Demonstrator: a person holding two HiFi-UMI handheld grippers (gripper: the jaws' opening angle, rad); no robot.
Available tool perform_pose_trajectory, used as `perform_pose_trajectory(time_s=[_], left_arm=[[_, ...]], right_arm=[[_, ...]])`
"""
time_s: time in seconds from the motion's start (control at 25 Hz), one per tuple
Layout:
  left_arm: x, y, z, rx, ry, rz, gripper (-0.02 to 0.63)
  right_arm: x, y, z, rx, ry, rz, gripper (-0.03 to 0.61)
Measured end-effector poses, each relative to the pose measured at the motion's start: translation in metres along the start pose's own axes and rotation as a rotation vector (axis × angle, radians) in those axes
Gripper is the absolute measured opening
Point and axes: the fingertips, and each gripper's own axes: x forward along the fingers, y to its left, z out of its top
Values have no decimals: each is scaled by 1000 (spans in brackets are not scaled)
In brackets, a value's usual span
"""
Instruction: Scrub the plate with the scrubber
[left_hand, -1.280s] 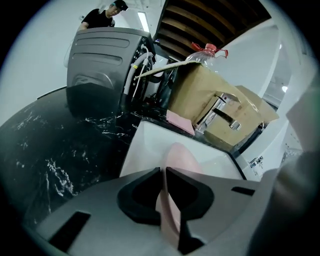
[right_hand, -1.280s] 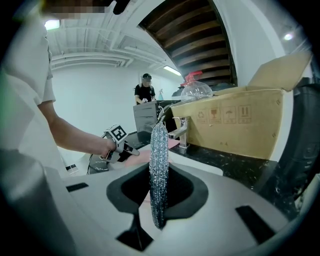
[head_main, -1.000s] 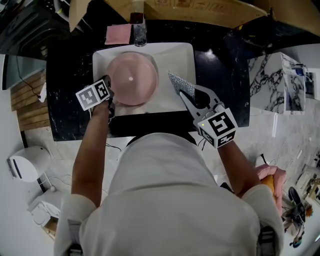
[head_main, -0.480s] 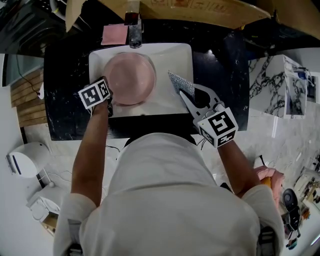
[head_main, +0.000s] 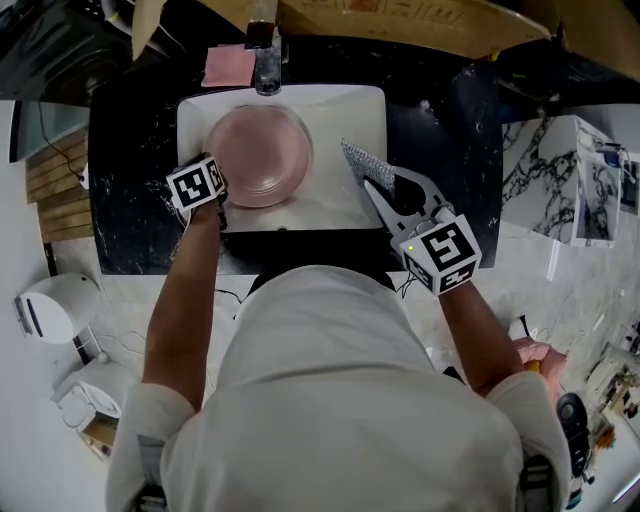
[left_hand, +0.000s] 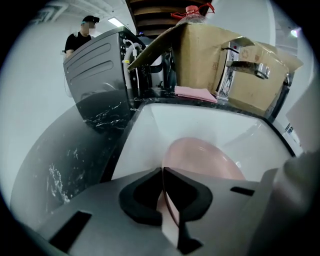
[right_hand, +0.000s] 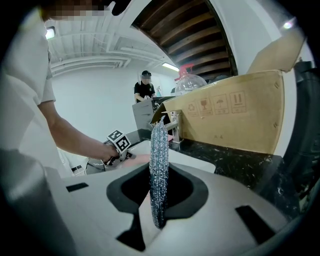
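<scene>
You are at the set-up step: both tools are loaded, but no scrubbing has begun. The plate lies in the white sink, upper centre-left of the head view, just below the faucet. Your left hand-held gripper has just been closing, and in its own view the jaws stand narrow with the plate's near rim pinched between the pads, so I judge the plate to be held at its lower-left edge. Your right hand-held gripper is clamped on the scrubber, a glittering mesh pad that stands on edge between the jaws. It hangs over the right half of the sink, apart from the plate and right of it in the frame.

The next move calls for carrying the scrubber toward the left of the frame and down onto the plate's face, and turning it so that a broad side meets the surface instead of the thin edge. Keep the left grip firm as you press, since a thin rim hold may slip under sideways rubbing. The dark desk around the sink plays no part here.
</scene>
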Motion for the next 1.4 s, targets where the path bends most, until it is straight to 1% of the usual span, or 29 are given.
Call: perform_pose_trajectory(time_s=[0.16,0.24,0.32,0.56,0.72,0.84,0.96,1.04,1.16,1.28,1.4], left_arm=[[-4,0,-4,19,0,37,37],[-10,0,-1,48,-23,59,58],[-18,-1,3,69,-49,71,60],[-43,-5,10,78,-100,60,59],[-61,-14,13,88,-149,23,57],[-77,-21,20,90,-206,-35,49],[-99,-31,21,92,-249,-121,43],[-116,-38,17,100,-268,-195,37],[-144,-46,9,134,-300,-304,28],[-176,-49,-7,165,-329,-420,11],[-209,-48,-24,185,-365,-540,8]], right_arm=[[0,-3,-3,3,-1,15,77],[0,-5,-5,6,-5,23,77],[0,-6,-6,7,-9,29,77],[4,-4,-13,13,-19,53,77],[4,3,-18,7,-14,62,77],[4,13,-15,-5,-33,54,77],[0,29,-13,-14,-44,38,77],[-4,41,-12,-19,-50,20,77],[-9,61,-10,-26,-65,-18,77],[-16,85,-11,-15,-81,-57,77],[-24,112,-13,-1,-96,-92,77]])
